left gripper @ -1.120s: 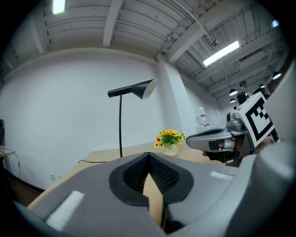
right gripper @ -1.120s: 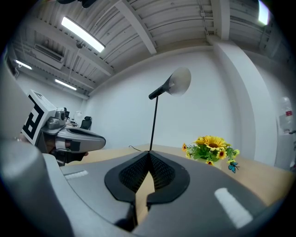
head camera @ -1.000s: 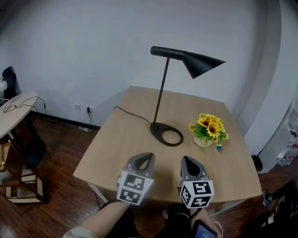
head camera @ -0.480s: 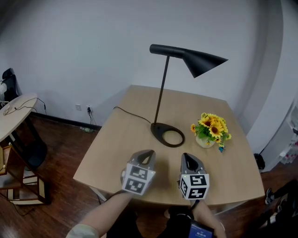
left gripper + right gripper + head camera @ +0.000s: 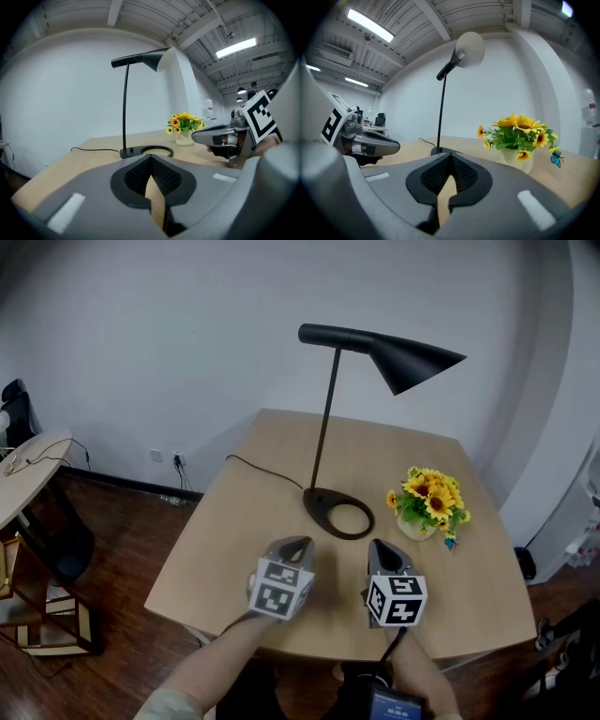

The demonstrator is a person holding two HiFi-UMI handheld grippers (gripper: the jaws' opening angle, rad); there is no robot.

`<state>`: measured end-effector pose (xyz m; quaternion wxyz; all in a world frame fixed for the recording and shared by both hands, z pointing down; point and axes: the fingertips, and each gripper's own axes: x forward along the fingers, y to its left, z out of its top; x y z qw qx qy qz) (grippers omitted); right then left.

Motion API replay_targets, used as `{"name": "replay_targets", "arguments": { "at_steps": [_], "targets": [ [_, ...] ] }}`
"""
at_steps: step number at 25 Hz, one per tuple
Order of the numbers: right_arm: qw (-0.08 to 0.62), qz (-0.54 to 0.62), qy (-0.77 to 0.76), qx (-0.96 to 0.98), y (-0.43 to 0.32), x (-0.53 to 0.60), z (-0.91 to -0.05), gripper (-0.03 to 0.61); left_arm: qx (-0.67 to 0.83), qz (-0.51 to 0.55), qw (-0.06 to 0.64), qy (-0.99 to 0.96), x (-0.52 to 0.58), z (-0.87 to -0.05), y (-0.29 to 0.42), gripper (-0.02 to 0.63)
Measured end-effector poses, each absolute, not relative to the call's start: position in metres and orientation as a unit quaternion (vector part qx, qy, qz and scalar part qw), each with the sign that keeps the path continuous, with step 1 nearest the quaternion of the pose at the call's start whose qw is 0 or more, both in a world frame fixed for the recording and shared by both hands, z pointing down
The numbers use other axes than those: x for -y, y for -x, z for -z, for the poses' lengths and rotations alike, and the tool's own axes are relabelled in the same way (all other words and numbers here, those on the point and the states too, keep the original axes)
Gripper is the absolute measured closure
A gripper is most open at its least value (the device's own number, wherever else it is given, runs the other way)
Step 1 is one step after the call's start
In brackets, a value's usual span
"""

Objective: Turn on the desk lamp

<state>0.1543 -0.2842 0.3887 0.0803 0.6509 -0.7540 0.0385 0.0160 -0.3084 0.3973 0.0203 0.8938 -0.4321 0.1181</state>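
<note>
A black desk lamp stands on the wooden table, with its ring-shaped base near the middle. A thin pole rises from the base to a cone shade that points right and down; no glow shows from it. A small knob sits on the base beside the pole. My left gripper and right gripper hover side by side over the near part of the table, short of the base. Both are shut and hold nothing. The lamp also appears ahead in the left gripper view and the right gripper view.
A pot of yellow sunflowers stands right of the lamp base. The lamp's cord runs off the table's left edge toward a wall socket. A round side table stands at the far left on the wooden floor.
Both grippers have moved a little forward toward the lamp base. The lamp and flowers have not moved.
</note>
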Motion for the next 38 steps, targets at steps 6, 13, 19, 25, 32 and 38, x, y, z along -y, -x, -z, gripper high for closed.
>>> {"name": "replay_targets", "arguments": {
  "at_steps": [6,13,19,25,32,38],
  "targets": [
    [0.064,-0.073,-0.647,0.756,-0.160,0.301,-0.396,0.578,0.426,-0.118,0.058,-0.895,0.334,-0.406,-0.022,0.615],
    [0.058,-0.080,-0.634,0.767,-0.156,0.322,-0.397,0.578,0.421,-0.118,0.099,-0.894,0.366,-0.416,-0.029,0.616],
    [0.062,-0.081,-0.628,0.772,-0.156,0.344,-0.398,0.578,0.432,-0.146,0.081,-0.886,0.387,-0.415,-0.035,0.617],
    [0.057,-0.084,-0.621,0.777,-0.156,0.353,-0.396,0.578,0.439,-0.169,0.061,-0.880,0.409,-0.415,-0.040,0.617],
    [0.060,-0.084,-0.607,0.788,-0.150,0.352,-0.396,0.578,0.442,-0.183,0.053,-0.877,0.433,-0.418,-0.045,0.617],
    [0.060,-0.084,-0.604,0.790,-0.149,0.351,-0.396,0.578,0.440,-0.204,0.051,-0.873,0.456,-0.425,-0.051,0.617]
  ]
}}
